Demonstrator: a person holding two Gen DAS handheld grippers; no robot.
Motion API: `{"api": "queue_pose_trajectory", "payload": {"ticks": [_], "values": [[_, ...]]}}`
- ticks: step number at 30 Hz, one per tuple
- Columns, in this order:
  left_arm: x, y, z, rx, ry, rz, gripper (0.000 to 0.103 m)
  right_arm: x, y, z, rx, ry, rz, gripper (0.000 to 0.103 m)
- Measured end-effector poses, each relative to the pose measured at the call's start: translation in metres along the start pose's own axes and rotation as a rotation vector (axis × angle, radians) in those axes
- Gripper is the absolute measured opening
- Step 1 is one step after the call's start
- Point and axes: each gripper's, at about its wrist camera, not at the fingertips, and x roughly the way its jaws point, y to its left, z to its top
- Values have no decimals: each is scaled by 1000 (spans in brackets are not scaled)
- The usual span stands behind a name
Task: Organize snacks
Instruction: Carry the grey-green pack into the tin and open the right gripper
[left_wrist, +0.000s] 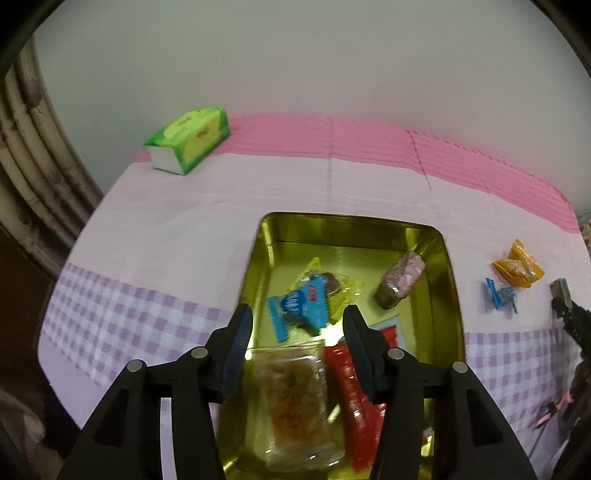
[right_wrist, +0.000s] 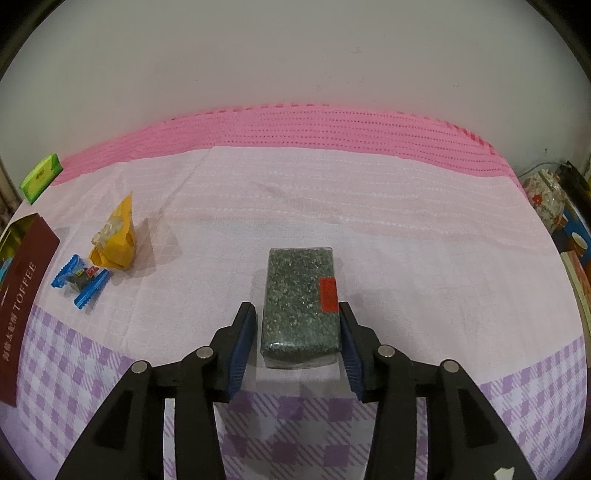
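The green-speckled snack block (right_wrist: 300, 306) lies on the worktop (right_wrist: 406, 229) between the right claw's (right_wrist: 297, 328) parted jaws, seemingly untouched; stiff, slick wrapper, best gripped across its long sides.

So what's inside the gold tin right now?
The tin holds a blue packet, a yellow wrapper under it, a pink-topped roll, red packets and a clear packet. The left claw covers part.
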Motion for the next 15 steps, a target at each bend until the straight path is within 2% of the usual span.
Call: {"api": "queue_pose_trajectory", "payload": {"ticks": [3,8,15], "values": [[-8,8,-6,0,-19,16,56,1,-2,5,-1,34,2,42],[-14,20,-14,-33,-64,70,57,4,-6,13,6,85,2,41],[-18,23,-24,-3,-87,119,60,8,-2,19,23,130,-31,35]]}}
